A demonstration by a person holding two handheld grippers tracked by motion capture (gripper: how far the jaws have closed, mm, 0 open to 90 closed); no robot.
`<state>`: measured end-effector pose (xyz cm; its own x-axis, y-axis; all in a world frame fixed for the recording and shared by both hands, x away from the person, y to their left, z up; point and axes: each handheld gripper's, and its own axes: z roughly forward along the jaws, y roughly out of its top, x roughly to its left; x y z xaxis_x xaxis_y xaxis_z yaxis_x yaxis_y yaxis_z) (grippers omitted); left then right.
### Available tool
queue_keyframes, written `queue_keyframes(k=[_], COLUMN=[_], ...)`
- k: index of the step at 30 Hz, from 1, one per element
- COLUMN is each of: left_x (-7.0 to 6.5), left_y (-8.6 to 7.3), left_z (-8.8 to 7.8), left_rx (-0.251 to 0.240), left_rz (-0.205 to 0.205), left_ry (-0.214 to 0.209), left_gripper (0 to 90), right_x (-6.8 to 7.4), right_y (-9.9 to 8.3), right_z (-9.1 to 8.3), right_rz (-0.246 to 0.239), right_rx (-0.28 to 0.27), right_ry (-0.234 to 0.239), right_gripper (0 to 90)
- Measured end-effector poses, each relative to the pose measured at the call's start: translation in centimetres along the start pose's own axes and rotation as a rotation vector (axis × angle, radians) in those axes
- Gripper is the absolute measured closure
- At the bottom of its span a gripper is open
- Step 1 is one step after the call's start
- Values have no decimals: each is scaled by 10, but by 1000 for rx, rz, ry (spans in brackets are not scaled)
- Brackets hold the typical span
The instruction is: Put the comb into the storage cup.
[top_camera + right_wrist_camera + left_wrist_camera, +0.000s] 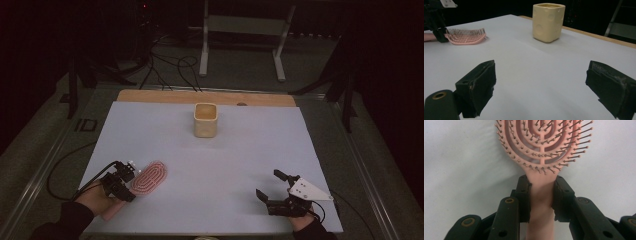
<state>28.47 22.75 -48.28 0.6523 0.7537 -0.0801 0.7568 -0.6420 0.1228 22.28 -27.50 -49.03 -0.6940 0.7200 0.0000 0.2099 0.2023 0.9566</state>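
A pink hairbrush [150, 178] lies bristles up on the white sheet at the near left. My left gripper [128, 184] is shut on its handle. In the left gripper view both pads [523, 195] press the handle just below the oval head of the brush [544, 142]. My right gripper [269, 183] rests low at the near right, open, with nothing between its jaws. In the right gripper view its gripper [544, 75] faces across the sheet toward the brush [466, 37] and my left gripper [436, 22].
A pale yellow square cup [205, 120] stands upright at the far middle of the white sheet [235, 160]; the same cup [548, 22] shows ahead of the right gripper. A wooden table edge [165, 96] runs behind it. Cables and a white stand lie on the floor beyond.
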Motion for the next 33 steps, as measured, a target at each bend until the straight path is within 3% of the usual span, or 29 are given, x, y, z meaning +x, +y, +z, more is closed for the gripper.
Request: queue_keyframes(k=[14, 33], left_x=[-3, -23], left_y=[1, 17], left_z=[-15, -29], left_rx=[-105, -212], left_rz=[-4, 58], left_ry=[-6, -13], left_gripper=[712, 712], right_x=[0, -1], right_y=[0, 0], right_z=[0, 1], right_rz=[4, 7], right_rx=[-4, -2], right_ry=[-2, 1], right_gripper=[88, 88])
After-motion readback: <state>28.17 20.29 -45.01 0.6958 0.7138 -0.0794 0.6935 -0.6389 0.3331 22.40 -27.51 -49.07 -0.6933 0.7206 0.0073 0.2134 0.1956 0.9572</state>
